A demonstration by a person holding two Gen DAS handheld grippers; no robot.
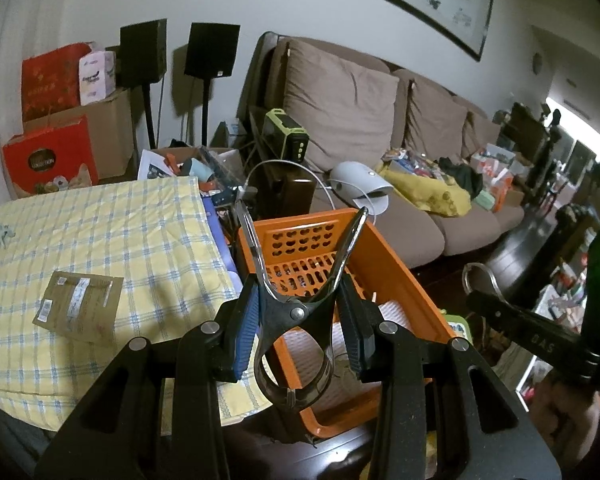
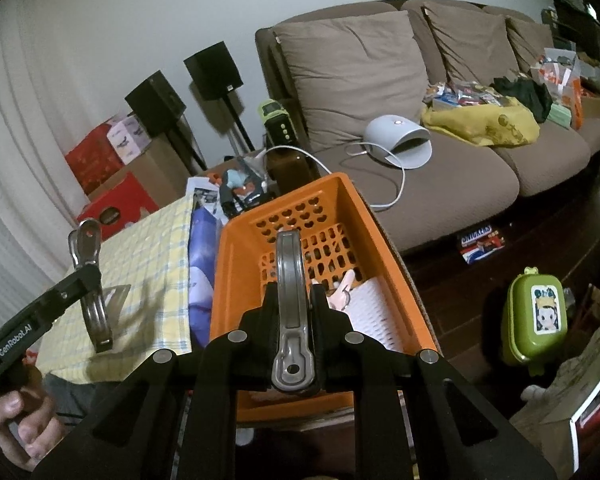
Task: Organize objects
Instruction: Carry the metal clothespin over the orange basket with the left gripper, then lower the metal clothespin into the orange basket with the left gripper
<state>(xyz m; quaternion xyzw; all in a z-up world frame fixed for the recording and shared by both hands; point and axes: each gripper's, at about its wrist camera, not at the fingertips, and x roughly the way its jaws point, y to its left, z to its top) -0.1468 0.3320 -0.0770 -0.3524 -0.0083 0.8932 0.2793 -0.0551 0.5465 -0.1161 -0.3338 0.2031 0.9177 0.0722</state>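
Note:
My left gripper (image 1: 300, 320) is shut on a black-and-steel spring clamp (image 1: 296, 312). The clamp's two metal arms spread forward over the orange basket (image 1: 388, 264). In the right wrist view, that left gripper (image 2: 76, 284) hangs over the yellow plaid cloth (image 2: 152, 264), left of the orange basket (image 2: 236, 248). My right gripper (image 2: 294, 308) is shut on a flat steel utensil (image 2: 290, 280) with a hole at its near end, held above the basket. The right gripper (image 1: 484, 292) also shows at the right edge of the left wrist view. A white padded envelope (image 2: 376, 312) lies in the basket.
A brown paper packet (image 1: 78, 308) lies on the plaid cloth (image 1: 100, 232). Behind the basket are cluttered boxes, a cable and a green-black device (image 1: 286, 136). A brown sofa (image 2: 440, 176) holds a white appliance (image 2: 400, 140) and piled items. A green lunch box (image 2: 536, 320) stands on the dark floor.

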